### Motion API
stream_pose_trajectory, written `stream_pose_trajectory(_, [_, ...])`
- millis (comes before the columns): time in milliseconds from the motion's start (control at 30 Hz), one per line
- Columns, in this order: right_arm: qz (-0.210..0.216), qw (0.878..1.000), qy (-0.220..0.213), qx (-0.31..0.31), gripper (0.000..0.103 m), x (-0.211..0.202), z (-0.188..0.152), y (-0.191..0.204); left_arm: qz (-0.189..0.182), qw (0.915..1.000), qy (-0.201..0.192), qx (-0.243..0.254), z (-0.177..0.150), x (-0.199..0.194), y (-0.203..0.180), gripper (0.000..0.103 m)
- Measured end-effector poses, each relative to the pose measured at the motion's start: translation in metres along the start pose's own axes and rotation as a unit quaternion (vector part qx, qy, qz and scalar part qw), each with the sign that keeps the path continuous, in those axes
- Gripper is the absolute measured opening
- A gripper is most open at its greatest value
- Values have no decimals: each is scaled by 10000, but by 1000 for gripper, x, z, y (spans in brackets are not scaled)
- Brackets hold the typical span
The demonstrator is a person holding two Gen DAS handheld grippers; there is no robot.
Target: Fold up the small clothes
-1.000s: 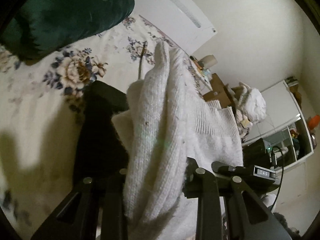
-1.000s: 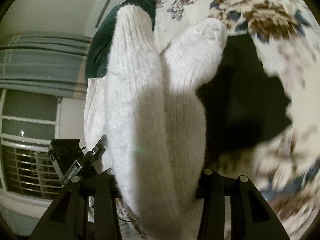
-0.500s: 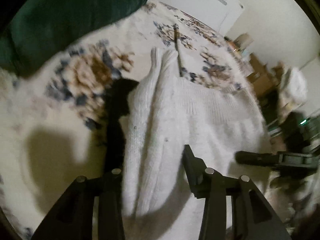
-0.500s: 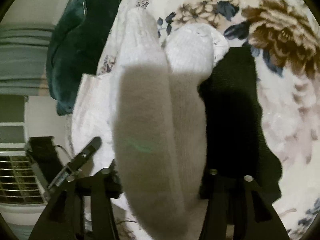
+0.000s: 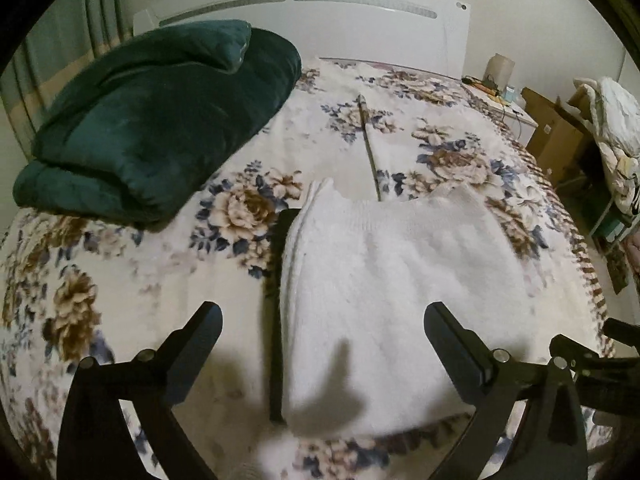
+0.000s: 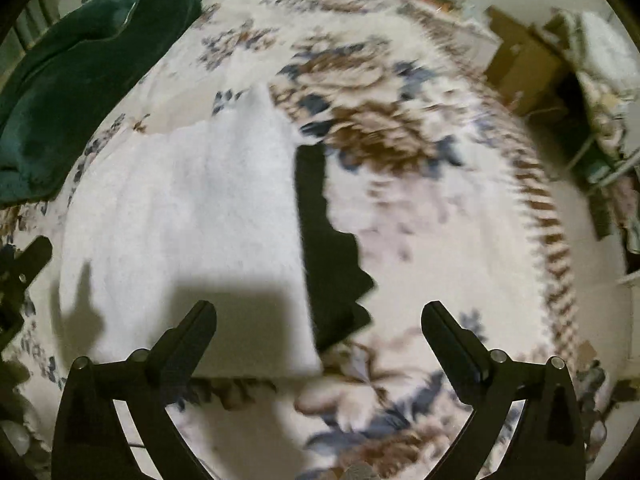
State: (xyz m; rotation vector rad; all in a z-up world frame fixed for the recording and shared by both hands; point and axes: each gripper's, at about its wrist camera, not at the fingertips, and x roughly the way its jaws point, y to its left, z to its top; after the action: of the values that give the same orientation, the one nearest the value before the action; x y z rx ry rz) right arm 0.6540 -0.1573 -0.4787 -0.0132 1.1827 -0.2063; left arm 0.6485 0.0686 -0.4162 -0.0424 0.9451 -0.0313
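The white knit sweater (image 5: 392,280) lies folded flat on the floral bedspread (image 5: 120,280), right in front of both my tools, resting on top of a black garment (image 6: 328,248) that shows as a thin dark strip along its left edge in the left view and as a wider ragged patch past its right edge in the right view. The folded bundle's long axis runs away from me, toward the white headboard (image 5: 320,20). My left gripper (image 5: 320,344) is spread wide and holds nothing, with the near part of the sweater lying between its fingers. My right gripper (image 6: 316,340) is equally wide and empty, its left finger (image 6: 184,340) over the sweater's near right corner and its right finger over bare bedspread. I judge the left tool sits more squarely over the sweater, while the right is nearer the black garment. The near hem lies just short of the bed's front edge, so there is little room toward me. There is open bedspread to the right and beyond the sweater, while the dark green comforter (image 5: 152,120) fills the far left, well apart.
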Motion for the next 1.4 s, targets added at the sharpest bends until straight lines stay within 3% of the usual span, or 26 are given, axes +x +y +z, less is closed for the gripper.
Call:
stream_pose_trajectory(133, [-181,9996,-227,11,103,-38,-11,-6,103,9999,-72,-13,-2,-45,-6,103])
stream_pose_trajectory(167, [-236,9992,-335,36,103,-72,-21,-10,100,9999,-95,-22,-3,-59,-7,103])
stream_pose_trajectory(600, [-373,9920,-1202,39,103,-289,-89,-36,313,9983,-488,-54,-26,-255,-19,103])
stream_pose_trajectory(667, [-382,9912,-1271,42,103,-304,-95,-38,350,9978,-560,-36,-31,-283,-21,103])
stream_pose_trajectory(700, [-333,9900,-1372,57,103,-339,-110,-42,325,9977,-585,-51,-32,-299,-22,103])
stream_pose_trajectory(733, [-333,9900,-1372,57,103,-339,-110,-42,303,9977,-609,-48,-33,-310,-24,103])
stream_pose_trajectory(800, [-282,9876,-1543,48,103,-390,-132,-46,286,9971,-699,-47,-37,-337,-27,103])
stream_pose_trajectory(967, [-276,9804,-1950,43,103,-471,-167,-55,166,9959,-891,61,-44,-402,-37,103])
stream_pose_trajectory(1133, [-192,9755,-2188,101,103,-532,-197,-65,228,9936,-1096,134,-52,-452,-42,103])
stream_pose_trajectory(1400, [-89,9710,-2388,99,103,-594,-235,-77,282,9912,-1293,28,-69,-505,-41,103])
